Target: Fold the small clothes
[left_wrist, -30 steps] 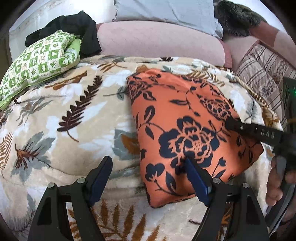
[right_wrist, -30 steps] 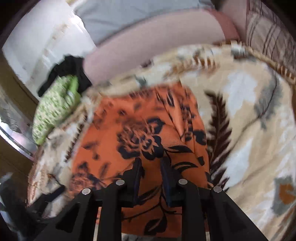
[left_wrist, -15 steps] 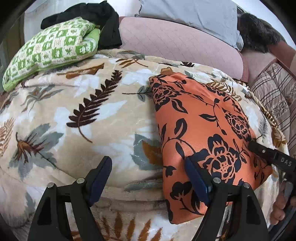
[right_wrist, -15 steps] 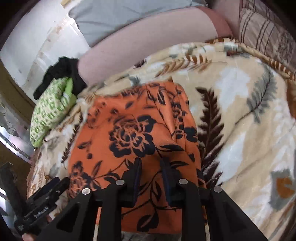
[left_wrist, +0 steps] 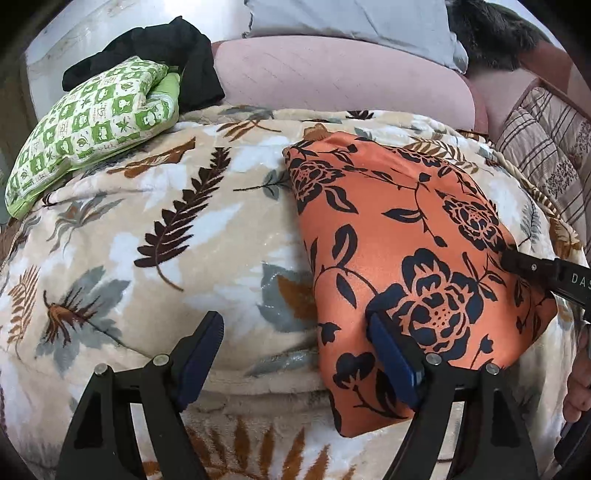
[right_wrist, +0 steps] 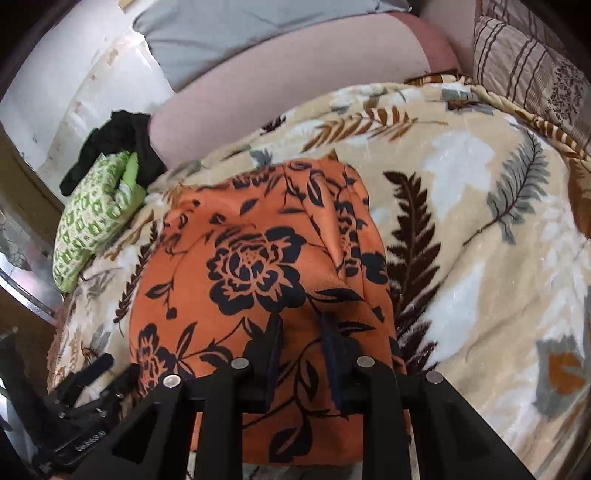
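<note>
1. A leaf-patterned beige blanket covers the bed and carries everything else.
2. A pink bolster lies along the far edge of the blanket, with a grey pillow behind it and a striped cushion at the right.
3. The orange floral garment lies folded on the right half of the blanket, its near edge hanging over the blanket's front.
4. A green-checked folded cloth sits at the far left corner, touching a black garment behind it.
5. The left hand-held gripper is spread wide: its right finger rests on the garment's near left part, its left finger over bare blanket.
6. The right hand-held gripper is at the garment's near right edge, fingers narrowly apart with cloth seen between them; whether it pinches the fabric I cannot tell.
</note>
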`<action>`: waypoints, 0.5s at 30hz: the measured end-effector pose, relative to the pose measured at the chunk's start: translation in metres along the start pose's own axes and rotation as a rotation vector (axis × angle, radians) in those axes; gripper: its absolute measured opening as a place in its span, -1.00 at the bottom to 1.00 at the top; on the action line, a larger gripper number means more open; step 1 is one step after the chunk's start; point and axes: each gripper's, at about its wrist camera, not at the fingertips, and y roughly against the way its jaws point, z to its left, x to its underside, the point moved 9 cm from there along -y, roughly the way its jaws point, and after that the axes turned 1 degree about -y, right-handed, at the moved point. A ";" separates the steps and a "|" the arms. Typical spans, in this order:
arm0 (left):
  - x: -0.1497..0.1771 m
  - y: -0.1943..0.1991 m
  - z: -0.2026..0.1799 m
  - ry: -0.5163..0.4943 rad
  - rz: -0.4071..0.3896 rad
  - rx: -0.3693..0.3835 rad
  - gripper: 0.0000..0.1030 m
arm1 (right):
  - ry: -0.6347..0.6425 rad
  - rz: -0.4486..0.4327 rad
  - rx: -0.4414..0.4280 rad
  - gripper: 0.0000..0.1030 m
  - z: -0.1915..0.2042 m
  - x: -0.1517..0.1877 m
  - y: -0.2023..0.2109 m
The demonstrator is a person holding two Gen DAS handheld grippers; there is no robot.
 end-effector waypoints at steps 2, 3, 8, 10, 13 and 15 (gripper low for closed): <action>0.000 0.002 0.001 -0.004 -0.010 0.000 0.59 | -0.003 -0.006 -0.005 -0.51 0.001 -0.003 0.004; 0.001 0.001 0.001 0.000 -0.007 0.004 0.59 | -0.011 -0.015 -0.013 -0.51 0.001 -0.006 0.006; 0.001 0.001 0.000 0.008 -0.007 0.000 0.59 | -0.007 -0.039 0.019 -0.51 0.005 -0.028 0.008; 0.001 0.000 0.000 0.001 -0.015 -0.012 0.59 | 0.009 -0.031 0.071 -0.51 0.007 -0.043 -0.003; 0.000 0.001 -0.003 -0.024 -0.029 -0.025 0.59 | 0.036 0.011 0.087 -0.51 0.012 -0.054 -0.028; -0.001 0.000 -0.004 -0.030 -0.035 -0.032 0.59 | 0.041 0.051 0.126 -0.45 0.010 -0.053 -0.052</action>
